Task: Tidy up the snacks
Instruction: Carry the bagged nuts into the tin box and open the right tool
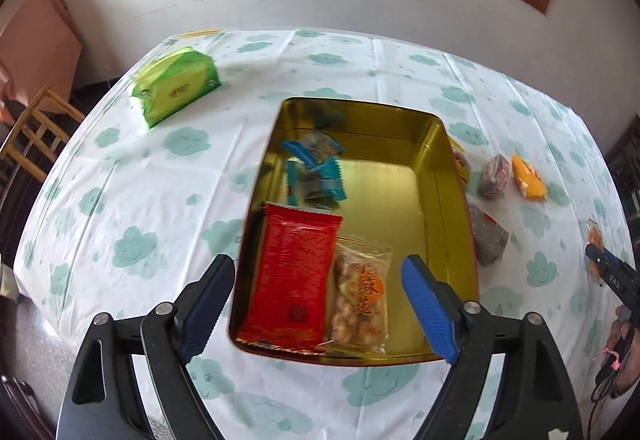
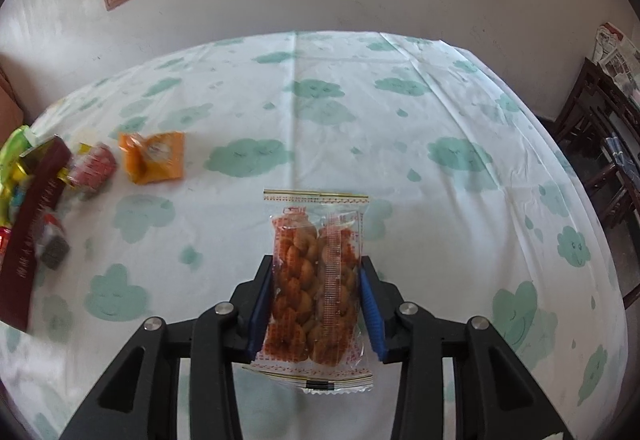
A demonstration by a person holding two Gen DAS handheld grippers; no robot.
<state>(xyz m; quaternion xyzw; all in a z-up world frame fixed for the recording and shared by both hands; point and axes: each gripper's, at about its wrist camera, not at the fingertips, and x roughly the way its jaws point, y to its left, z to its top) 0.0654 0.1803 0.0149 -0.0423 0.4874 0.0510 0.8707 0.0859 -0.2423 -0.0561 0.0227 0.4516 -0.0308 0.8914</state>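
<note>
On the far left of the cloud-print tablecloth (image 1: pixel 132 168) sits a green tissue pack (image 1: pixel 174 86), well apart from everything else. Next comes the gold tin (image 1: pixel 452 224), open and lying near the middle of the table. Inside it, along its left side, are two blue-wrapped snacks (image 1: pixel 316 170) at the far end, a red packet (image 1: pixel 294 276) nearer the camera, and just beside that a clear bag of fried bites (image 1: pixel 362 298) (orange label on the front). The left gripper (image 1: pixel 320 304) hangs above the near end of the tin with its jaws spread wide and nothing between them; no pad touches a packet.

Right of the tin, loose on the cloth, lie two grey-wrapped snacks (image 1: pixel 488 236), one behind the other, and an orange packet (image 1: pixel 528 176) beyond them.

Farthest right, the right gripper (image 2: pixel 316 300) is clamped on a clear packet of twisted snacks (image 2: pixel 316 280), both blue pads pressing its long sides, the packet upright between them and over bare tablecloth. In the left wrist view a hand (image 1: pixel 624 352) at the right edge grips that tool.
</note>
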